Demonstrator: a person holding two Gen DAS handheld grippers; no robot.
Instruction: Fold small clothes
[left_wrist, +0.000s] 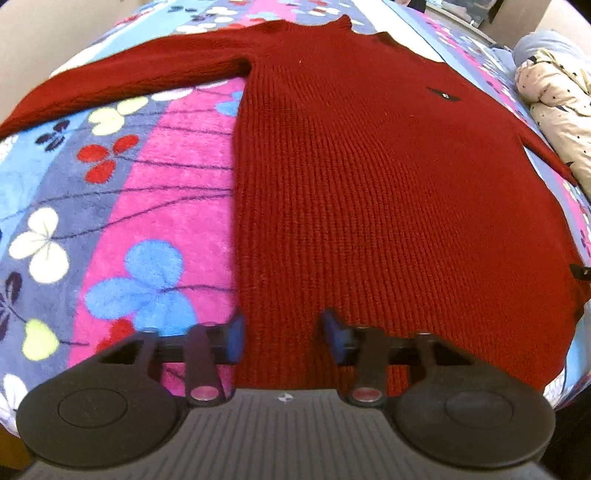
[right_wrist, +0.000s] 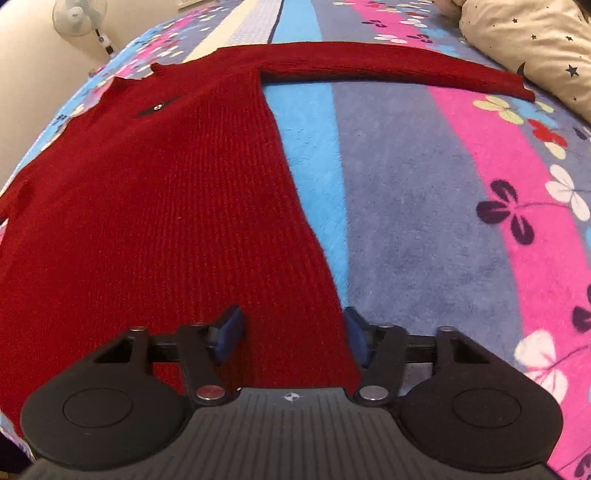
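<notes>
Left wrist view: red sweater (left_wrist: 369, 184) lies flat, sleeves spread, on a floral bed blanket (left_wrist: 122, 206); star-print bedding (left_wrist: 554, 92) far right. Left tongs (left_wrist: 282, 336) part-spread, straddling the near-left hem corner. Right tongs (right_wrist: 293, 332) part-spread over the near-right corner; pinch unclear. Fan (right_wrist: 79, 16) far left.

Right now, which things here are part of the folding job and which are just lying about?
Part of the job:
red sweater, laid flat
left gripper, at its hem
right gripper, at its hem

Just lying about:
flowered blanket underneath
star-print bedding
fan
</notes>
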